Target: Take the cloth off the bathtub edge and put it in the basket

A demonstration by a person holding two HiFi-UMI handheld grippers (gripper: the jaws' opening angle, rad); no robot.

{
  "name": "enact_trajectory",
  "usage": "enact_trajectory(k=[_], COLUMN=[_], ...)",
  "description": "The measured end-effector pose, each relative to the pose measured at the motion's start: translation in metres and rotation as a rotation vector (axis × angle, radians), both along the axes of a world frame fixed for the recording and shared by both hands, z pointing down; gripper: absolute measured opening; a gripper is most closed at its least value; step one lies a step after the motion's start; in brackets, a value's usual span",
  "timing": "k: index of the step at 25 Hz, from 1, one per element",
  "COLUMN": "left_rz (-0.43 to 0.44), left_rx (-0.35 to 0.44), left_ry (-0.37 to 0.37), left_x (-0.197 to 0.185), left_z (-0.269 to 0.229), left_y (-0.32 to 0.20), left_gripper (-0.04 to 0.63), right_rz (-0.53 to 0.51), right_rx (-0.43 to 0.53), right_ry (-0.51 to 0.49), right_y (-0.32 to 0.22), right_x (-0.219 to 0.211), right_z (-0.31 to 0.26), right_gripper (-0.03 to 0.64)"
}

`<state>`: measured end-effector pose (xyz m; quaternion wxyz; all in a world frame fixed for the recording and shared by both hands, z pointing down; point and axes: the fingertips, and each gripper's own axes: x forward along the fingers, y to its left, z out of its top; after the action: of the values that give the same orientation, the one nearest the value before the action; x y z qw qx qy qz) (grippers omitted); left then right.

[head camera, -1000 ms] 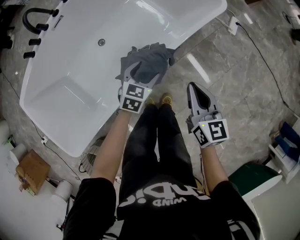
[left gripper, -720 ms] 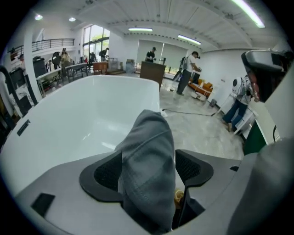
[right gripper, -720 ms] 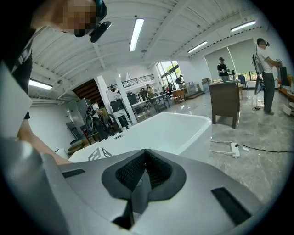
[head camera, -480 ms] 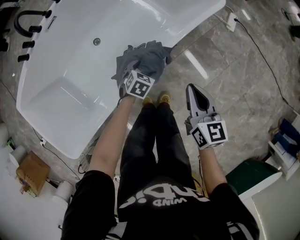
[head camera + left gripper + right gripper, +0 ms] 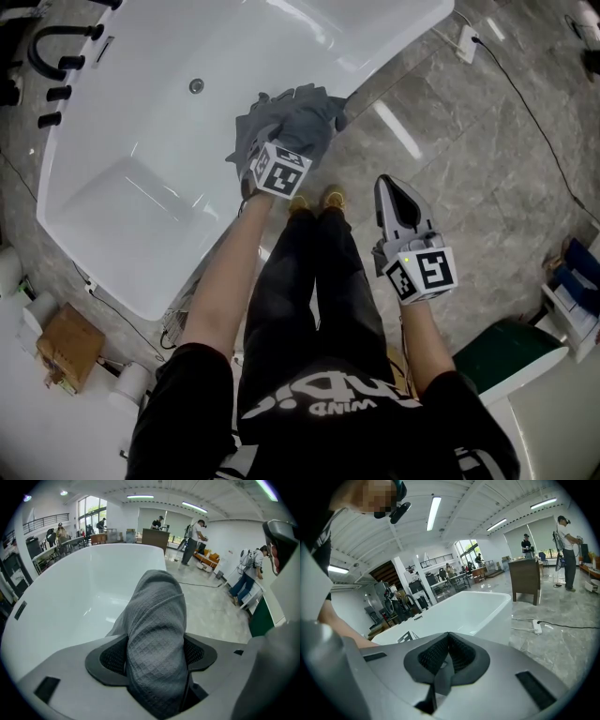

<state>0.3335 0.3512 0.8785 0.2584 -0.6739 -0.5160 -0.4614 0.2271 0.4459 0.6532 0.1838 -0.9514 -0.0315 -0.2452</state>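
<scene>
Head view: the gray cloth (image 5: pixel 302 120) hangs over the bathtub (image 5: pixel 122 150) edge. The left gripper (image 5: pixel 265 155) is down on it. The right gripper (image 5: pixel 390 192) is apart, over the floor. I can't spot a basket.
Left gripper view: the jaws have just been opening and stand wide. A cloth hump sits between the pads (image 5: pixel 111 656), not squeezed.
Right gripper view: the jaws are pressed together, with nothing in them.
Feel: the cloth looks soft, light and floppy. I'd pinch that hump.
Only there: the head view shows the whole cloth, but only the left gripper view shows the hump.
</scene>
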Motion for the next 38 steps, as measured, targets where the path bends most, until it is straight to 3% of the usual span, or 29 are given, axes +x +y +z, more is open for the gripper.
enact_trajectory(k=[7, 12, 13, 14, 21, 25, 31, 38], left_rz=[0.005, -0.064, -0.082, -0.101, -0.173, -0.194, -0.248, -0.307], left_rx=[0.016, -0.012, -0.024, -0.035, -0.065, -0.127, -0.256, -0.444], left_ry=[0.0, -0.04, -0.043, -0.049, -0.055, -0.03, 0.021, 0.134], left_x=[-0.001, -0.003, -0.002, -0.002, -0.018, -0.025, -0.037, -0.063], left_z=[-0.014, -0.04, -0.047, -0.054, -0.097, -0.152, -0.276, -0.419], left_y=[-0.007, -0.018, -0.02, -0.021, -0.039, -0.039, -0.047, -0.069], left_gripper=[0.274, 0.209, 0.172, 0.088, 0.083, 0.083, 0.083, 0.083], right_rz=[0.009, 0.029, 0.03, 0.03, 0.018, 0.012, -0.025, -0.055], right_rx=[-0.004, 0.002, 0.003, 0.001, -0.017, -0.04, -0.062, -0.092], right_ry=[0.009, 0.012, 0.014, 0.015, 0.024, 0.046, 0.088, 0.182], right_y=[0.003, 0.008, 0.009, 0.01, 0.011, 0.018, 0.014, -0.005], right_x=[-0.001, -0.006, -0.008, -0.009, -0.02, -0.025, -0.039, -0.055], right_z=[-0.011, -0.025, -0.028, -0.031, -0.056, -0.084, -0.139, -0.209], right_gripper=[0.014, 0.014, 0.014, 0.014, 0.014, 0.014, 0.014, 0.014])
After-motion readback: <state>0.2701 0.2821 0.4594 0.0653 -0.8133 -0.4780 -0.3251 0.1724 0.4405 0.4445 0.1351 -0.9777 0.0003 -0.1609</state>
